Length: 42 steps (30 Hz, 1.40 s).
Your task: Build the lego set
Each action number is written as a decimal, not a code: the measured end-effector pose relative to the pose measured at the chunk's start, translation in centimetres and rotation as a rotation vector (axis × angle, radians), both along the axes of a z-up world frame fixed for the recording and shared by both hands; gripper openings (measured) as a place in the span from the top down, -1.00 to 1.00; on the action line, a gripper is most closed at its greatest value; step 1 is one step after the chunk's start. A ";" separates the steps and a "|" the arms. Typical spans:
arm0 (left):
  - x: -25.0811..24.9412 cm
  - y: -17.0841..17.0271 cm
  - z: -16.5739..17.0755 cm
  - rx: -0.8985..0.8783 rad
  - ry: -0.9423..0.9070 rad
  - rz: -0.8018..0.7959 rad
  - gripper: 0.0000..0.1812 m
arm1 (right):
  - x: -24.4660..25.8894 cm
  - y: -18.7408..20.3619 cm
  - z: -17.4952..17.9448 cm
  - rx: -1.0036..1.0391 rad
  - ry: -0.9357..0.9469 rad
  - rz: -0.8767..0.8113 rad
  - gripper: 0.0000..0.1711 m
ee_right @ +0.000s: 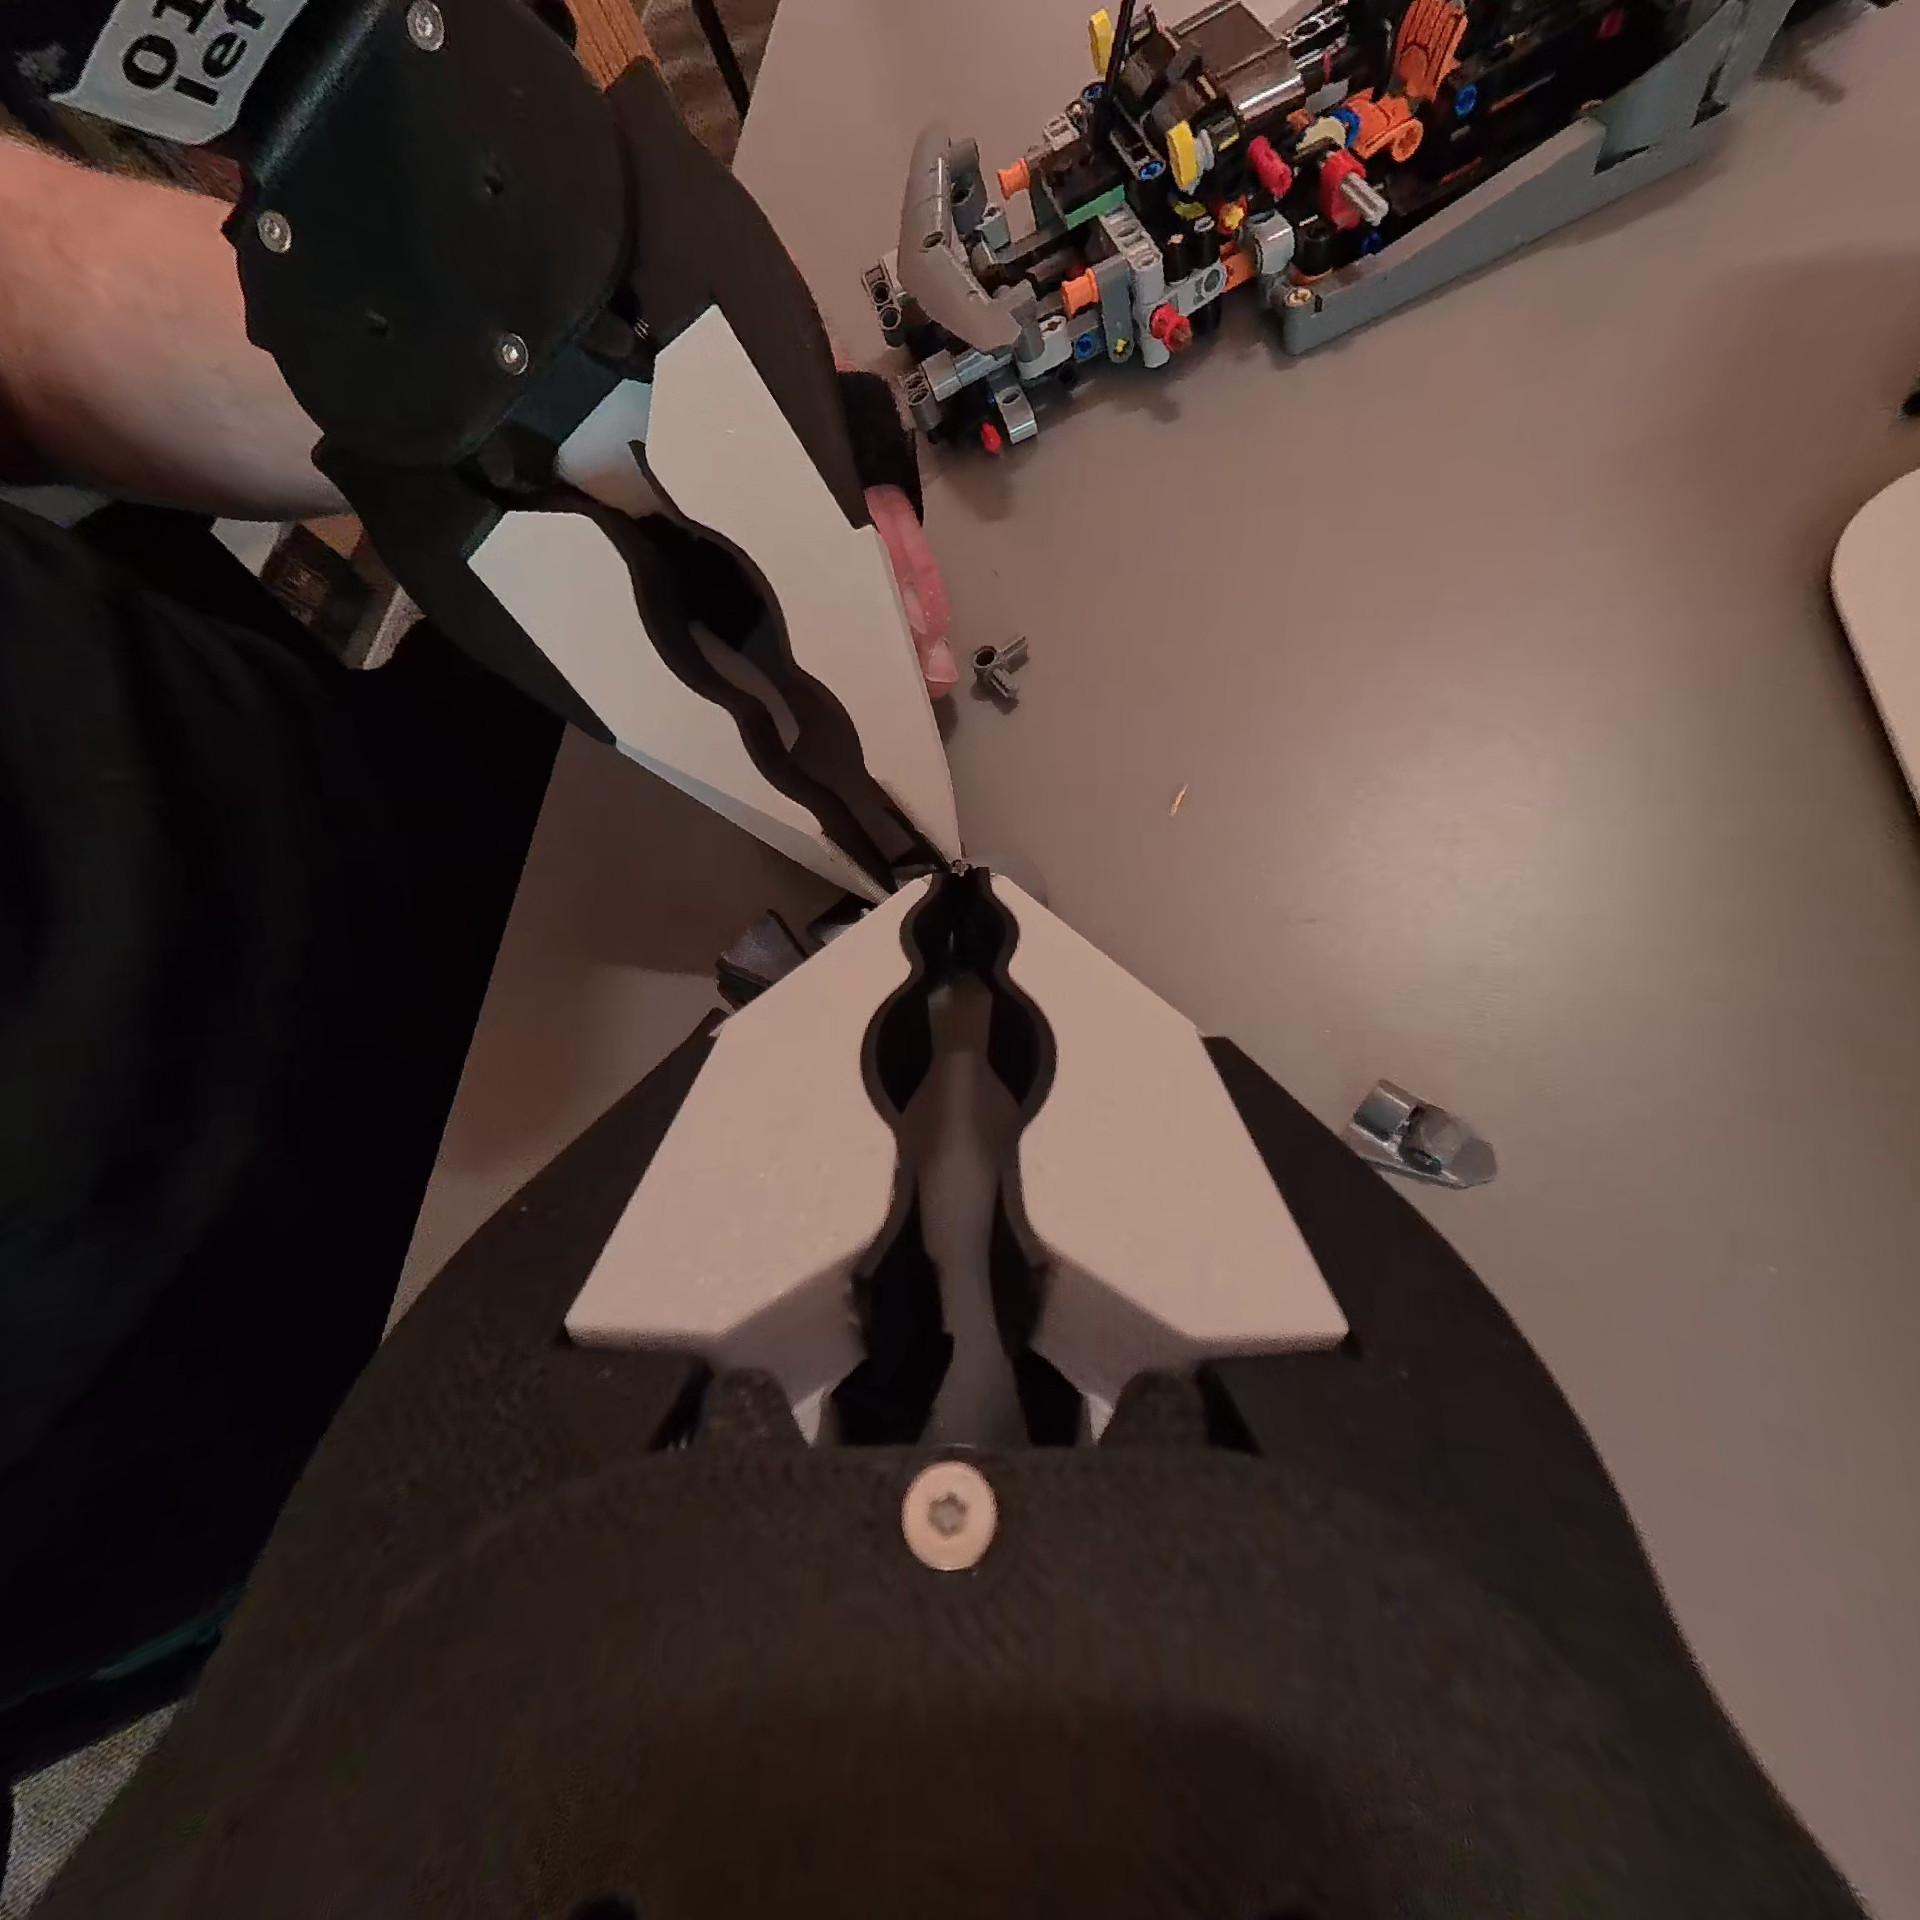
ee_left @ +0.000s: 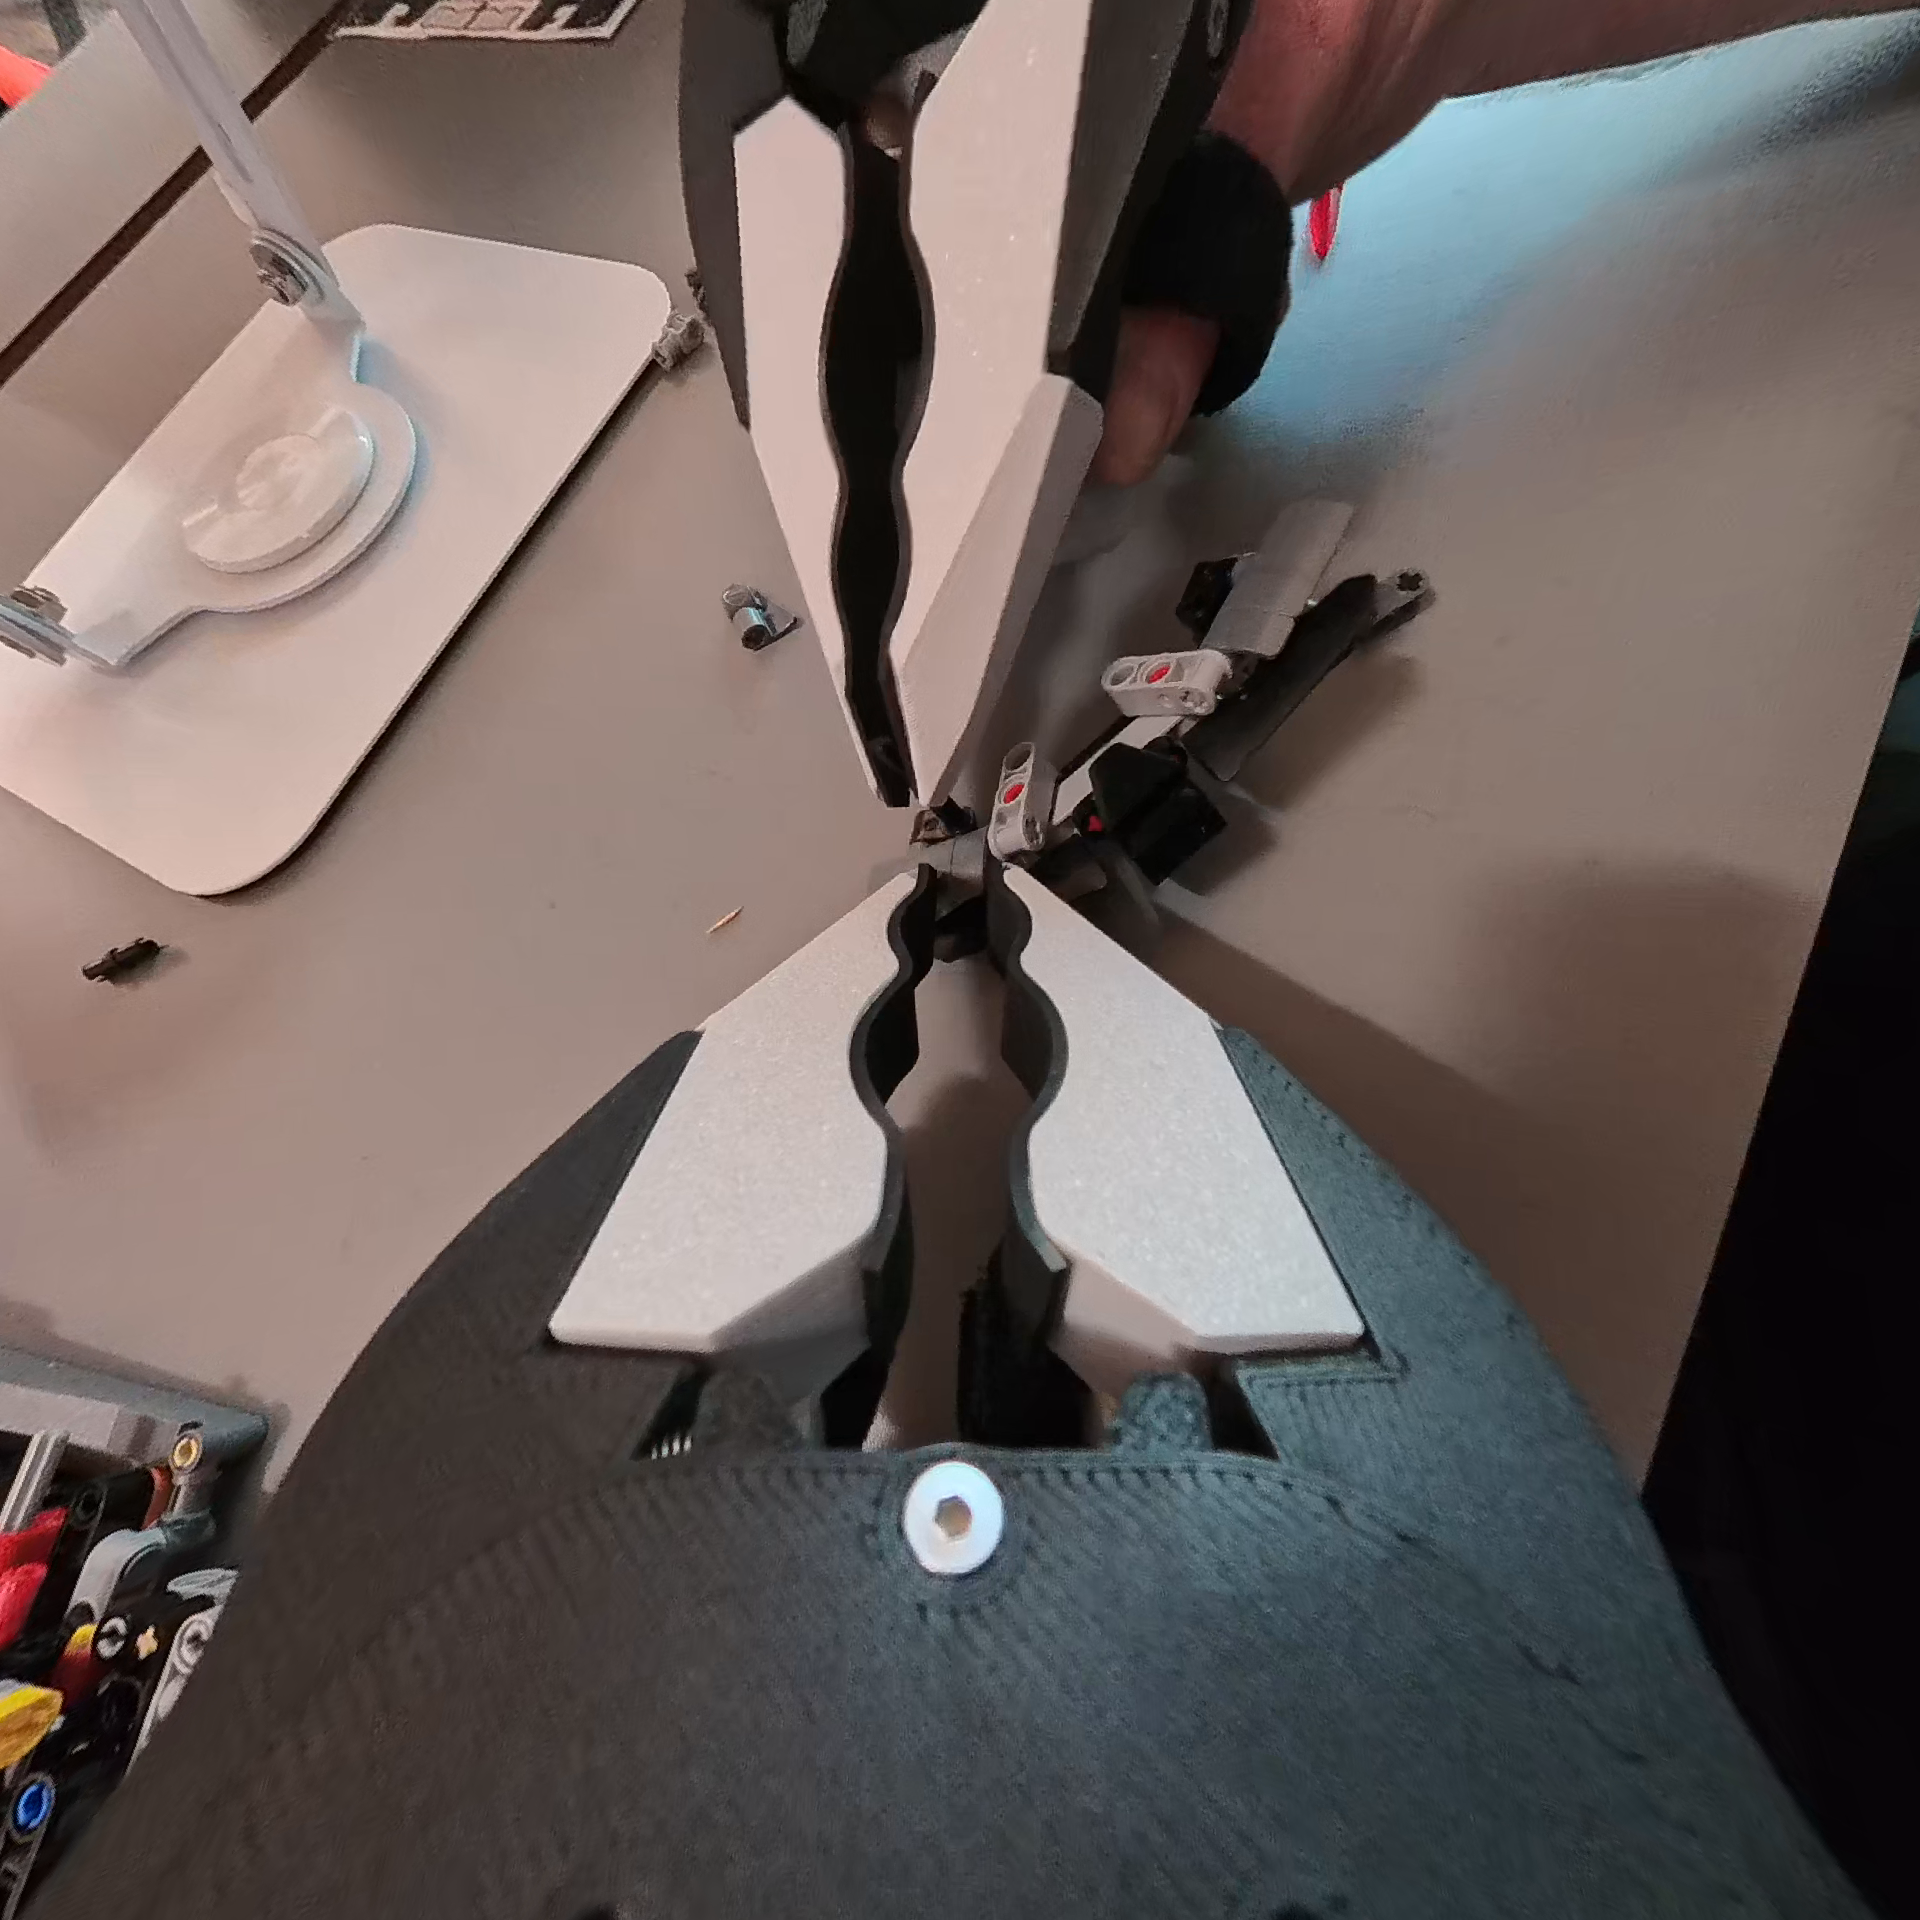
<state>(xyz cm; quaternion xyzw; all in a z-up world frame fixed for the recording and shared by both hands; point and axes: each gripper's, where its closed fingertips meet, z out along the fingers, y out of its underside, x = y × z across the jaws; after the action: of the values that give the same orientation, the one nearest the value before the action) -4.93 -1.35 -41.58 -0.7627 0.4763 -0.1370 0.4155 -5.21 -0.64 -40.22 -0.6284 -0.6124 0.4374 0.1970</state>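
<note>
A small sub-assembly (ee_left: 1153, 800) of black and grey beams with red pins lies on the grey table (ee_left: 468, 1039), right of centre. My left gripper (ee_left: 958, 883) is shut on its near dark grey end. My right gripper (ee_left: 900, 798) comes down from above with its tips shut on a small dark piece right at that same end. In the right wrist view my right gripper (ee_right: 956, 883) is shut tip to tip with the left gripper (ee_right: 914, 862); the sub-assembly (ee_right: 769, 951) is almost hidden behind the fingers. The large multicoloured model (ee_right: 1247, 208) stands at the far side.
A white stand base (ee_left: 364, 520) lies at the left. Loose parts lie about: two grey connectors (ee_left: 758, 613) (ee_left: 675, 338), a black pin (ee_left: 123, 958), a grey panel piece (ee_right: 1423, 1132). A parts tray (ee_left: 83, 1610) is at the bottom left. The table edge (ee_left: 1787, 935) runs close on the right. My two grippers' fingertips are within a few centimetres of each other. The large multicoloured model (ee_right: 1247, 208) is about 20 cm from both grippers' fingertips. The left camera catches it too, in the left wrist view (ee_left: 78, 1625).
</note>
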 end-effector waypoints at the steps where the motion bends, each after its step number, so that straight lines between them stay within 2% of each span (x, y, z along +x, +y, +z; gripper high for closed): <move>1: 0.0 0.0 0.0 0.001 0.003 -0.001 0.91 | 0.0 -0.1 0.0 0.010 0.004 0.007 1.00; 10: 0.0 0.0 -0.1 0.004 0.007 -0.002 0.92 | 0.2 -0.5 -0.2 0.201 0.039 0.092 0.97; 23: 0.1 0.0 -0.1 0.011 0.010 -0.001 0.92 | 0.3 -0.7 -0.4 0.304 0.048 0.124 0.97; 26: 0.0 0.0 -0.1 0.014 0.014 0.002 0.92 | 0.3 -0.5 -0.2 0.257 0.050 0.107 0.98; 28: 0.0 0.0 -0.1 0.013 0.015 -0.001 0.92 | 0.4 -0.1 -0.1 0.217 0.044 0.089 0.86; 33: 0.1 0.0 -0.1 0.012 0.014 -0.002 0.92 | 0.5 0.0 1.1 0.170 0.093 0.101 0.87; 42: 0.1 0.0 -0.1 0.010 0.014 -0.007 0.92 | 0.9 -0.5 0.2 0.219 0.058 0.175 0.97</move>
<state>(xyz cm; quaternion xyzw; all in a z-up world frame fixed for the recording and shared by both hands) -4.83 -1.33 -41.69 -0.7599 0.4825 -0.1308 0.4155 -4.29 -1.19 -40.01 -0.5344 -0.7030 0.4016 0.2429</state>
